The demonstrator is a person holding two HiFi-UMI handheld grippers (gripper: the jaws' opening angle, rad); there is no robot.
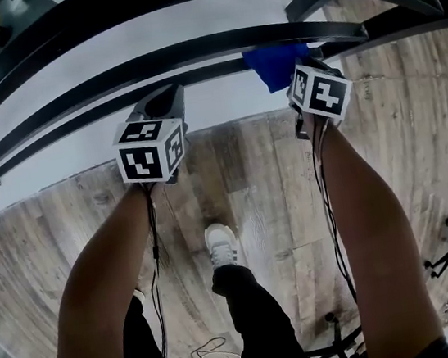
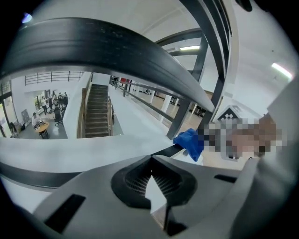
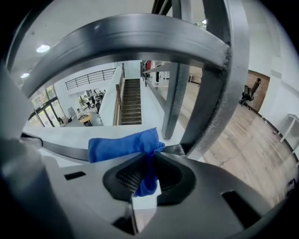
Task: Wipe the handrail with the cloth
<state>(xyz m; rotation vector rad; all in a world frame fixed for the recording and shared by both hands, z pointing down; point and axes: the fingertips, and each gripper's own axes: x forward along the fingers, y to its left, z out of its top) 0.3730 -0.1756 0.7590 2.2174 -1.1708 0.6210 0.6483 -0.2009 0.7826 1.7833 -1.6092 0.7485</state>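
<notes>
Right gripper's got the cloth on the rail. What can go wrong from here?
1. The right gripper pinches only a narrow fold of the blue cloth; the rest sits bunched on the lower rail. Drag may pull it free and drop it toward the staircase below.
2. The upright post stands just right of the cloth, so a rightward stroke likely jams there.
3. The left gripper is shut and empty, so nothing backs up a slip.

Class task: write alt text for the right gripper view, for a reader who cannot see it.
The right gripper is shut on a blue cloth that drapes over a thin dark rail. A broad grey handrail arches overhead, joined to a post at right; a staircase descends beyond.
</notes>
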